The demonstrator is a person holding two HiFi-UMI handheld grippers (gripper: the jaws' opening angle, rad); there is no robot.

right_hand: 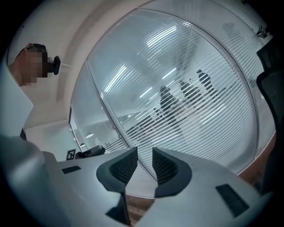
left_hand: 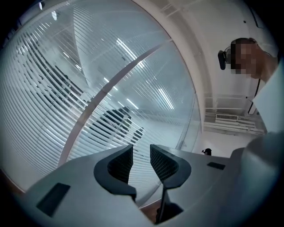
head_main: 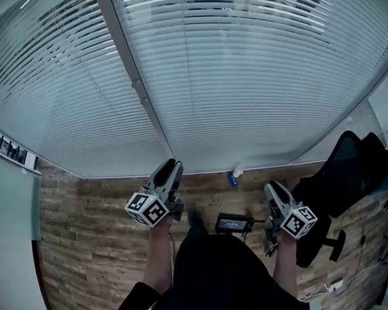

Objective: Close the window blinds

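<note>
White horizontal window blinds fill the wall ahead, split by a slanting grey window post. Both grippers are held level toward them, well short of the slats. My left gripper points at the foot of the post, its marker cube near me. My right gripper is lower at the right. In the left gripper view the left gripper stands open with only the blinds showing through the gap. The right gripper is likewise open and empty before the blinds, whose slats let dark shapes show through.
A black office chair stands at the right by the window. A black box lies on the wooden floor between the grippers. A small blue and white thing sits at the window's foot. Cables trail at lower right.
</note>
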